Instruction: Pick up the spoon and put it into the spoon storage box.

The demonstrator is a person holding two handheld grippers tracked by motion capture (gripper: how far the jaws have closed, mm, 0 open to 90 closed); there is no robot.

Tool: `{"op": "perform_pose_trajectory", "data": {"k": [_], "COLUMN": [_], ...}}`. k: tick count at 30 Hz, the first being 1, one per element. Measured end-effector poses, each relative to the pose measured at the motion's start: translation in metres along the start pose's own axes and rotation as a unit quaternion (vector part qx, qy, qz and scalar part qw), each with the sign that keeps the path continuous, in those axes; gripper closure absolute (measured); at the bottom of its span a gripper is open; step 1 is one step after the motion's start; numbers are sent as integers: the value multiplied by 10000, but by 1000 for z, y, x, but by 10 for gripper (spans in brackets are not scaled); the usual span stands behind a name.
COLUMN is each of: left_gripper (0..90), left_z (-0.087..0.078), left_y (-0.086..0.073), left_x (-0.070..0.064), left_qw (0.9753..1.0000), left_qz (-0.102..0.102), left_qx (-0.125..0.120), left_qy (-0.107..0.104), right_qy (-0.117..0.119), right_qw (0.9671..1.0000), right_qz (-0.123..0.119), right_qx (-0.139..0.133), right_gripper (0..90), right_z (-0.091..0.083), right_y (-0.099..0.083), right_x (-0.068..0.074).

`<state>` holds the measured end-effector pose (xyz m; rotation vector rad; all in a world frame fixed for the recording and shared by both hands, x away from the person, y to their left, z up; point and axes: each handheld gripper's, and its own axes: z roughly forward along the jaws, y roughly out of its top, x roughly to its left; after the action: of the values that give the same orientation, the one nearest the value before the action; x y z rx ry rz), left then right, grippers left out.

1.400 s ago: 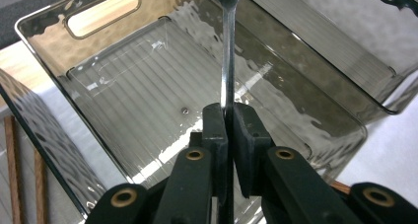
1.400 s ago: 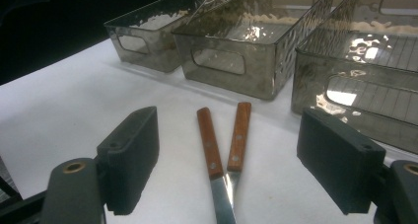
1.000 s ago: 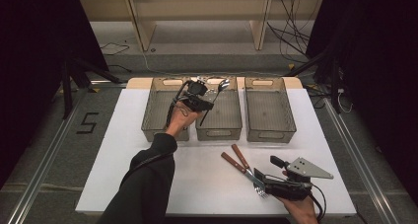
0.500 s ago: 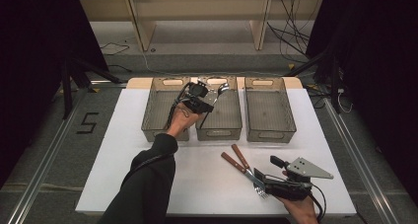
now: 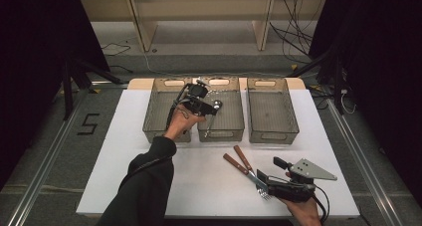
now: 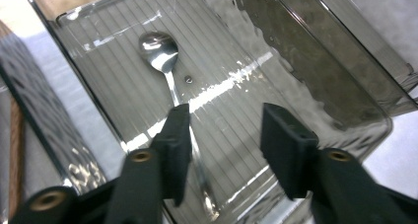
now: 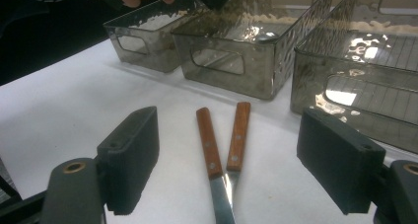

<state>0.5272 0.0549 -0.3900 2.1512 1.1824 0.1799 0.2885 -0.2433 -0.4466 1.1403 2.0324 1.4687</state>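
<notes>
Where the high view looks down, we see three smoky bins on a white table (image 5: 124, 176); our left gripper (image 5: 202, 105) hangs over the middle bin (image 5: 234, 117), where a spoon (image 5: 215, 108) shows. From the left gripper view, our jaws stand apart above the spoon (image 6: 162, 56). From the right gripper view, jaws spread wide around two wooden-handled utensils (image 7: 222, 150) near us.
</notes>
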Motion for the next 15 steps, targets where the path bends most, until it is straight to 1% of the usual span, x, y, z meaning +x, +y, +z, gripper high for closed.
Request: {"op": "perform_pose_trajectory", "data": {"k": [2,5,6,8,11,15], "left_gripper": [457,401,386,357,316,293], "left_z": [-5,-12,-14,-20,-30,-44], "left_y": [-2,-7,-9,-13,-21,-33], "left_x": [0,-1,-1,-2,-2,0], "left_qw": [10000,9997,9995,9992,9983,9973], "left_qz": [13,-40,-13,-46,-12,30], "left_qx": [-42,-183,-202,-294,-425,-592], "left_qy": [-76,-183,-242,-275,-406,-431], "right_qy": [0,-8,-11,-17,-16,-15], "right_qw": [10000,10000,10000,10000,10000,10000], "right_qz": [4,14,15,9,2,35], "right_qx": [6,4,0,4,13,34], "right_gripper": [247,248,247,247,248,247], "right_z": [0,0,0,0,0,1], "right_y": [0,0,0,0,0,0], "right_x": [0,0,0,0,0,0]}}
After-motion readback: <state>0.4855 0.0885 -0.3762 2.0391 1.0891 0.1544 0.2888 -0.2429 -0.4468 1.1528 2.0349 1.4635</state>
